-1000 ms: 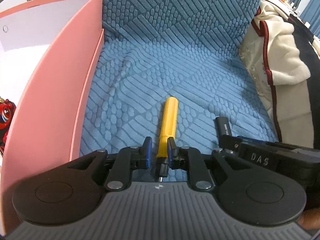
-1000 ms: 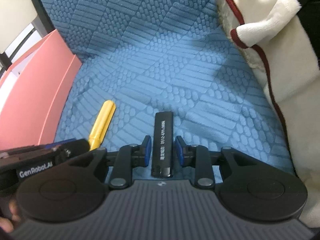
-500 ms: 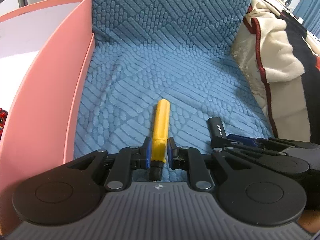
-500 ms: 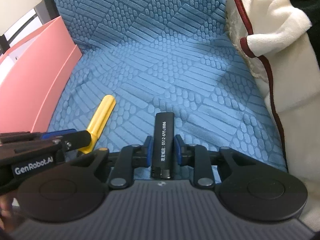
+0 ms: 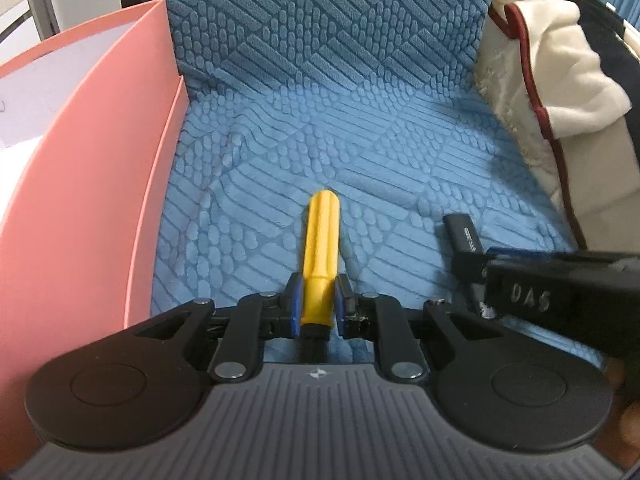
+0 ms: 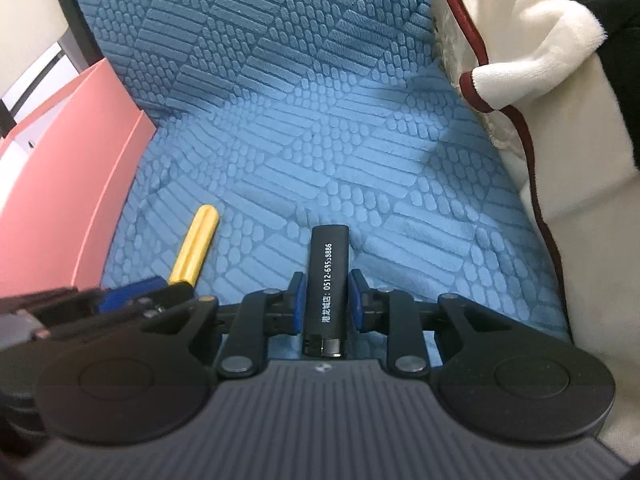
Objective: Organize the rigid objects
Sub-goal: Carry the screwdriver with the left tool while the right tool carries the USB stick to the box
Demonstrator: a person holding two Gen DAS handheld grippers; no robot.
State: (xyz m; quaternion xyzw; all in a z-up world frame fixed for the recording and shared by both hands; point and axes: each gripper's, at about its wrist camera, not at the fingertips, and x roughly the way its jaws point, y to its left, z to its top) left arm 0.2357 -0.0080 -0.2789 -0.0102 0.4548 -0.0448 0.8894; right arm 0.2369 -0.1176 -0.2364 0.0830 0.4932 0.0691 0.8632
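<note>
The left tongs are clamped on the yellow handle of a small screwdriver, both blue pads pressed against its lower end. The handle points straight away from the tongs, over the blue cushion; whether it touches the fabric I cannot tell. A short dark stub of the tool shows behind the pads, toward the tong body.

The right tongs are clamped on a black lighter, one blue pad on each side of its middle. The lighter runs lengthways between the pads, with white print along its top face and its metal end nearest the tong body. Its far end reaches out over the cushion.

The two tongs sit side by side, close together. From the left wrist view the right tongs come in from the right edge with the lighter's tip poking forward, near the yellow handle but apart from it. From the right wrist view the left tongs lie at the lower left, the handle slanting up and away.

A pink box stands against the cushion's left side, its wall upright and its inside white. A cream blanket with dark red trim is heaped along the cushion's right side.
</note>
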